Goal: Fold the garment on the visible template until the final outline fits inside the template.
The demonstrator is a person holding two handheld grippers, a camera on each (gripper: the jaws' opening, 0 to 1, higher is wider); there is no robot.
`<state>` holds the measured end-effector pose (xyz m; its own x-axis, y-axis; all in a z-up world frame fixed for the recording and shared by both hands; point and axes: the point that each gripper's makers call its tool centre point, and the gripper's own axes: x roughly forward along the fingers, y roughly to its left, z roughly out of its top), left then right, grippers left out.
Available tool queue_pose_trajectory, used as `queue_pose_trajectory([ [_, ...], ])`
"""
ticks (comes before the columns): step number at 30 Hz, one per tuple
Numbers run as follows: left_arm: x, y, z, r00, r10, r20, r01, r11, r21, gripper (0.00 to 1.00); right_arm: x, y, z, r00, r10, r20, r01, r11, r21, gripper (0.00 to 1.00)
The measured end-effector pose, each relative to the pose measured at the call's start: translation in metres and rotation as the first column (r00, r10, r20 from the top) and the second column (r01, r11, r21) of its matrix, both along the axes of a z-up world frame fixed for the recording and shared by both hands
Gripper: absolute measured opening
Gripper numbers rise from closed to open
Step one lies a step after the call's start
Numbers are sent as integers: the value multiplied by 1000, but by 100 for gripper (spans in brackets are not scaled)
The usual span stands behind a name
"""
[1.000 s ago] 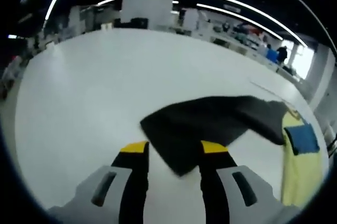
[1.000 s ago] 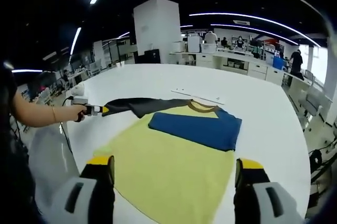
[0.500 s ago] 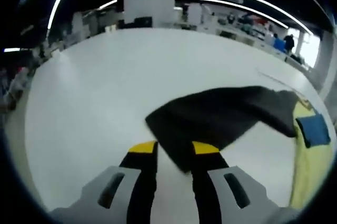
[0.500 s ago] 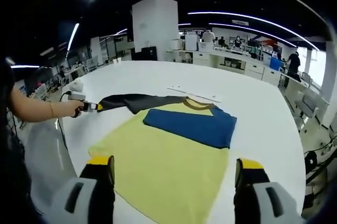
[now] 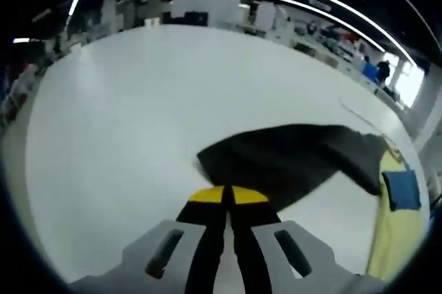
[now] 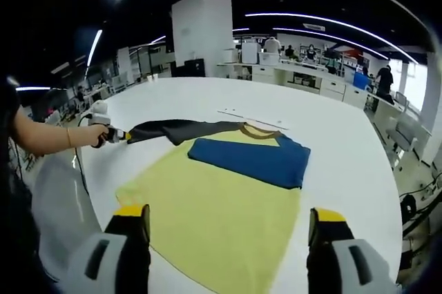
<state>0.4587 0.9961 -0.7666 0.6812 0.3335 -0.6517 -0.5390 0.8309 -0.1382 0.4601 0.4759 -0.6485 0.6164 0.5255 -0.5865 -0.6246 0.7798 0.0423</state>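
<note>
A yellow garment (image 6: 214,214) lies flat on the white table (image 6: 331,142), its blue sleeve (image 6: 252,159) folded across the chest. Its dark sleeve (image 6: 176,130) stretches out to the left. In the left gripper view that dark sleeve (image 5: 290,159) spreads ahead of my left gripper (image 5: 226,201), whose jaws are shut on the sleeve's end. The yellow body (image 5: 397,228) and a blue patch (image 5: 400,190) sit at the right. The left gripper (image 6: 114,135), held by a hand, grips the sleeve tip in the right gripper view. My right gripper (image 6: 224,221) hangs open above the garment's hem.
A thin pale strip (image 6: 252,119) lies on the table beyond the collar. A white pillar (image 6: 200,32) and desks with people (image 6: 324,76) stand behind. A person's forearm (image 6: 45,139) reaches in from the left. Bare table (image 5: 124,101) spreads left of the sleeve.
My left gripper has closed from open onto the end of the dark sleeve. The right gripper has stayed open, its view barely shifted.
</note>
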Motion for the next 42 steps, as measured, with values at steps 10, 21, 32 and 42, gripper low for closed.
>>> queue_pose_trajectory([
  [10,-4,21,18,995,-97,-13,98,993,71,0,-1,-10,1,1000,-23,0,23,1000,-12,96],
  [21,11,29,25,962,-254,-99,269,944,193,0,-5,-2,1,1000,-6,-6,6,1000,-11,97],
  [32,18,40,9,969,-227,-94,237,965,109,0,-8,-5,1,1000,-3,-9,3,1000,-19,98],
  [42,18,40,4,972,-214,-98,221,973,67,19,-7,-1,2,1000,2,-15,-2,1000,-8,97],
])
